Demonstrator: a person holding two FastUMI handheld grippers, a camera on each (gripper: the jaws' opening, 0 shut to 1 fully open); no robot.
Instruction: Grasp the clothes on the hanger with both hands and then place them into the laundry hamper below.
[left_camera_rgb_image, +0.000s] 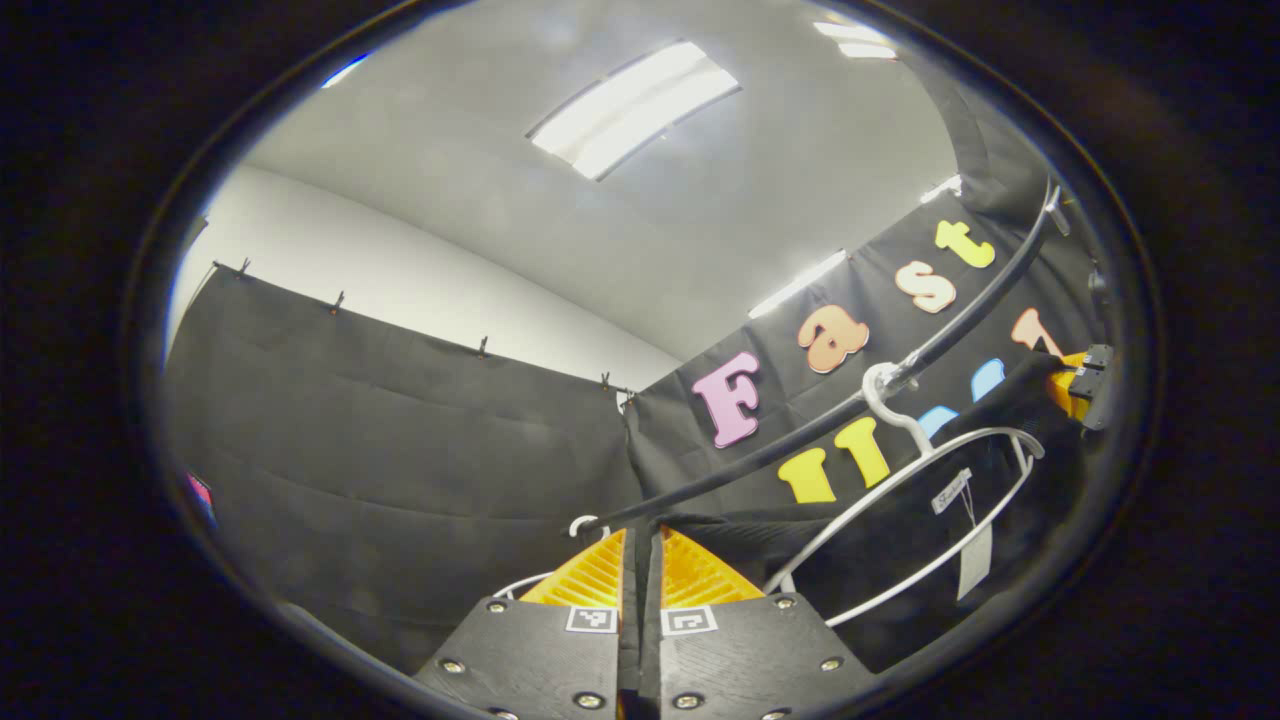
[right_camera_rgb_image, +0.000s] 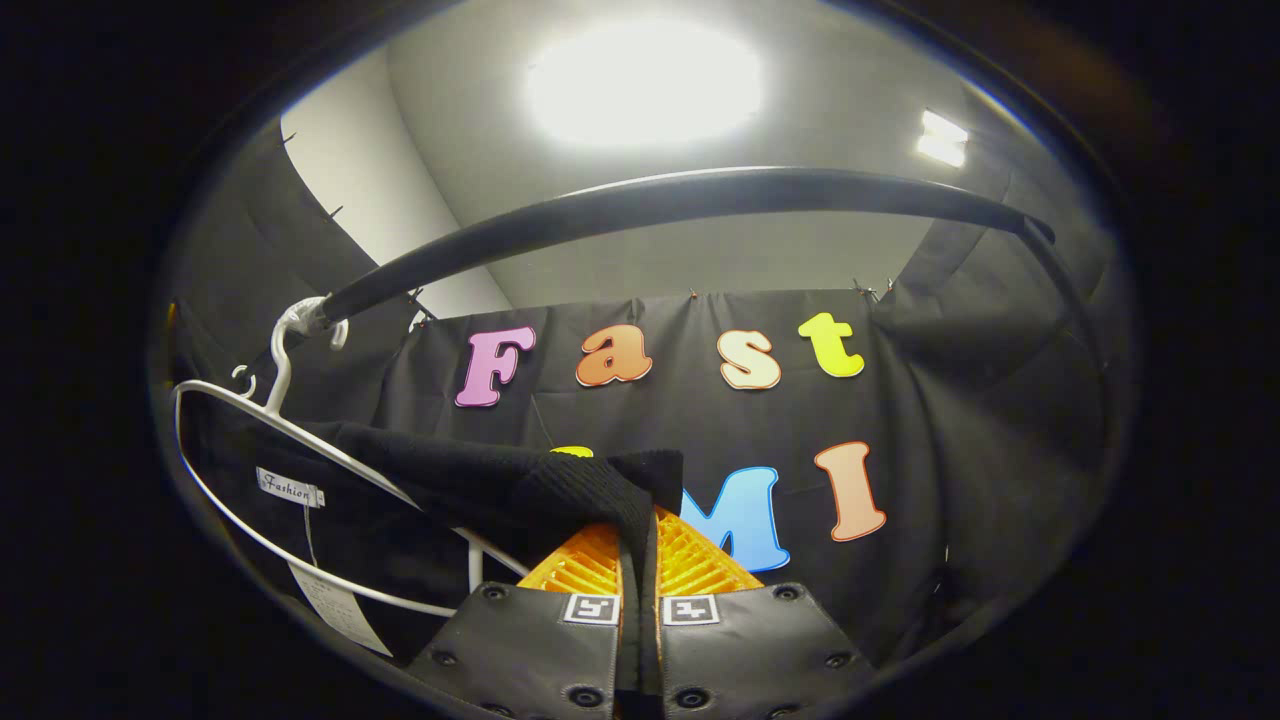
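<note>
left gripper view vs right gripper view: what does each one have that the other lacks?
Left gripper view: the right gripper from afar, clamped at the far end of the garment. Right gripper view: close-up of ribbed cloth folded down between that gripper's fingers. Shared: rail, white hanger, the black garment, its label.

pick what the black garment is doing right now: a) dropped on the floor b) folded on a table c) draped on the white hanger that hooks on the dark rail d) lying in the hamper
c, the black garment is draped on the white hanger, whose hook sits over the dark rail, with the right tool shut on its edge.
</note>
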